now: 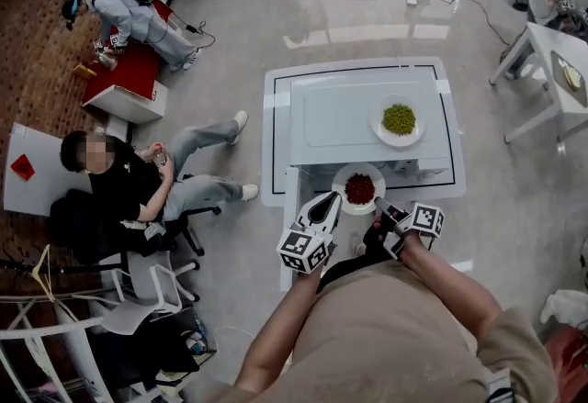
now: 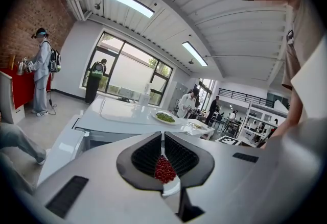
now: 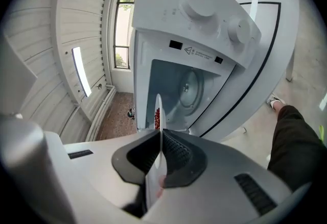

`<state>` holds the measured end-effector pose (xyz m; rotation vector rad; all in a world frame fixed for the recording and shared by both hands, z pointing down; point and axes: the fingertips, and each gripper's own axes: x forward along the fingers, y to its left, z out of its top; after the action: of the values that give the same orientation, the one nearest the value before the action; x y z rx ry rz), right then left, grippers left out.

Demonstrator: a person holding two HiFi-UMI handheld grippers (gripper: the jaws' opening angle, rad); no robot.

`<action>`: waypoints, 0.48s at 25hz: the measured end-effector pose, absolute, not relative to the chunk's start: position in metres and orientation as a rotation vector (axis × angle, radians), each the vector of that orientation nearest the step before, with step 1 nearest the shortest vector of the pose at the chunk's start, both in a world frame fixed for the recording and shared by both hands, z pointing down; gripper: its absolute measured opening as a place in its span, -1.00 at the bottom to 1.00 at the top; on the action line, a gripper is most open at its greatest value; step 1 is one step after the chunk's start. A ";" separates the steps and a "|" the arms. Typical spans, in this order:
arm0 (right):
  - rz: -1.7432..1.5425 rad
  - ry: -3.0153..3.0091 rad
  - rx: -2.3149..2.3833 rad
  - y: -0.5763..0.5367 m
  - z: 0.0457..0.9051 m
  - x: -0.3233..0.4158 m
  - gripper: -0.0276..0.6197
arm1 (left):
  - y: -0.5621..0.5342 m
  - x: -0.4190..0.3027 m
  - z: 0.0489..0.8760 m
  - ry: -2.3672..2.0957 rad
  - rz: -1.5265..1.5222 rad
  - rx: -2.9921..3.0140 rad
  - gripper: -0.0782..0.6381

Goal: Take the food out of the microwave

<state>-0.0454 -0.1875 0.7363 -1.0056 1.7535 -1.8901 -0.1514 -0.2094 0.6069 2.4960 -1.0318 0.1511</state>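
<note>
Hanging just in front of the open white microwave (image 1: 340,117), the round white plate of red beans (image 1: 359,188) is pinched from both sides. The left gripper (image 1: 333,200) is clamped tight on the plate's left rim and the right gripper (image 1: 381,206) is clamped on the opposite rim, so the plate is held up in the air between them. A second white plate of green peas (image 1: 399,120) is parked on top of the microwave, well apart from the grippers.
</note>
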 end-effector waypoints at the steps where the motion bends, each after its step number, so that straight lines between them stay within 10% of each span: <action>1: -1.885 1.760 -0.992 -0.184 0.729 -0.046 -0.86 | -0.208 -0.152 0.604 -1.032 0.146 2.500 -0.76; 12: -1.889 1.863 -0.907 -0.154 0.661 -0.060 -0.86 | -0.198 -0.169 0.575 -1.067 0.078 2.527 -0.76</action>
<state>-0.0598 -0.1544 0.6611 -0.9065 1.8633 -1.8893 -0.1688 -0.1980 0.5748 2.5269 -1.0672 0.0779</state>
